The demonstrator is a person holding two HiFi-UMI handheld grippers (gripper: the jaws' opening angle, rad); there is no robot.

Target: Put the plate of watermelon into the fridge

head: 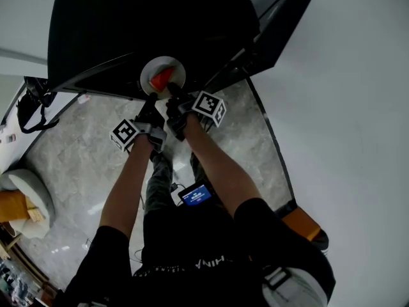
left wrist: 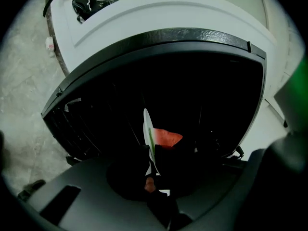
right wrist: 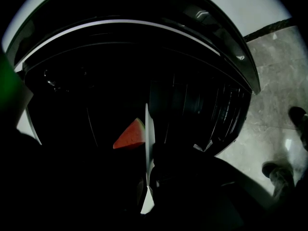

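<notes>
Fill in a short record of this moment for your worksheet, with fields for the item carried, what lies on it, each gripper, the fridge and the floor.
item carried: white plate, held between both grippers
on it: one red watermelon wedge
left gripper: jaws closed on the plate's rim
right gripper: jaws closed on the rim at the other side
fridge: open, its inside dark, with the plate at its opening
plate set down: cannot tell
floor: grey marbled stone

- Bright, even light on the pale floor (head: 83, 165); the fridge (head: 153, 24) interior is nearly black.
- Gripper views curve strongly, with dark vignetted corners.
</notes>
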